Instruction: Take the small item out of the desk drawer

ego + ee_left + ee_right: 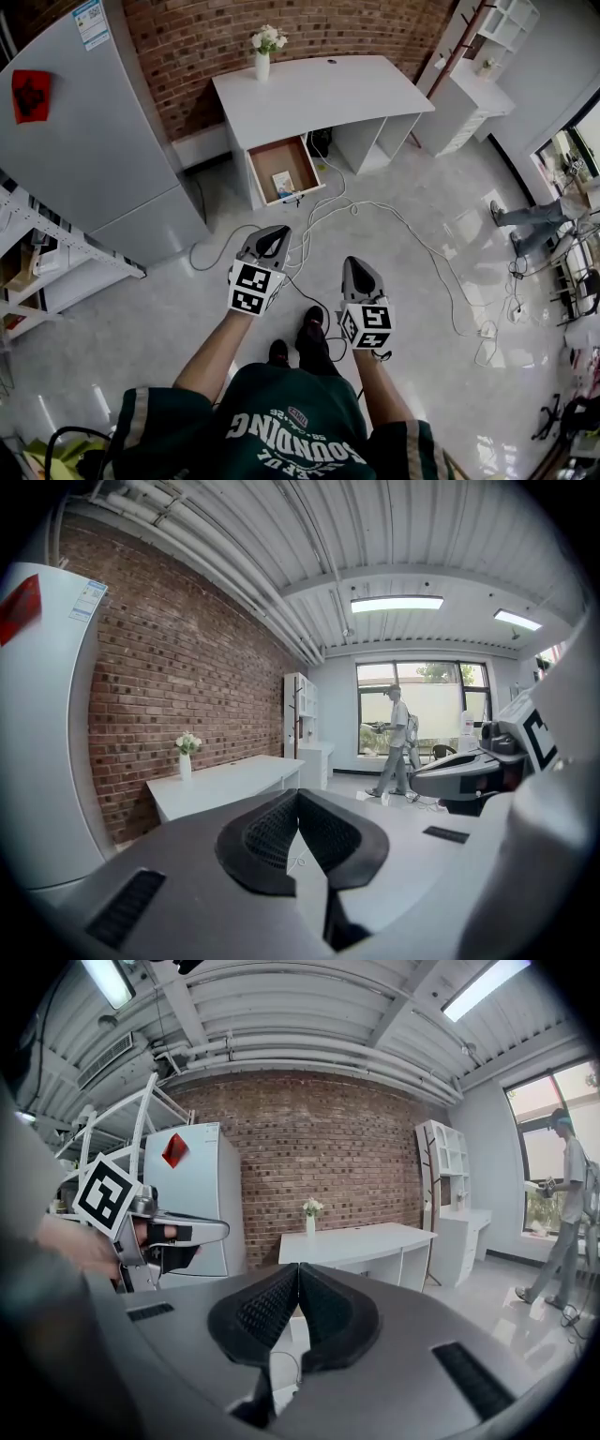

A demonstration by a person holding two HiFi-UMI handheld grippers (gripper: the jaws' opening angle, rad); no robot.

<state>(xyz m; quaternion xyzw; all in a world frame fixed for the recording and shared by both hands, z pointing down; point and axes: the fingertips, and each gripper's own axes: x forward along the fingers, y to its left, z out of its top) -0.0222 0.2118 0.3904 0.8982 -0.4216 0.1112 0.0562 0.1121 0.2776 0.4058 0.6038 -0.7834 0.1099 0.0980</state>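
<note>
In the head view a white desk stands against the brick wall, its wooden drawer pulled open. A small pale item lies inside the drawer. My left gripper and right gripper hang side by side over the floor, well short of the desk, both pointing toward it. Each has its jaws pressed together with nothing between them. The left gripper view shows the desk far off beyond its shut tips. Past the shut tips in the right gripper view stands the same desk.
A grey fridge stands left of the desk, a metal shelf rack nearer left. Cables trail across the glossy floor. A vase of flowers sits on the desk. White shelving stands at the right, a person beyond.
</note>
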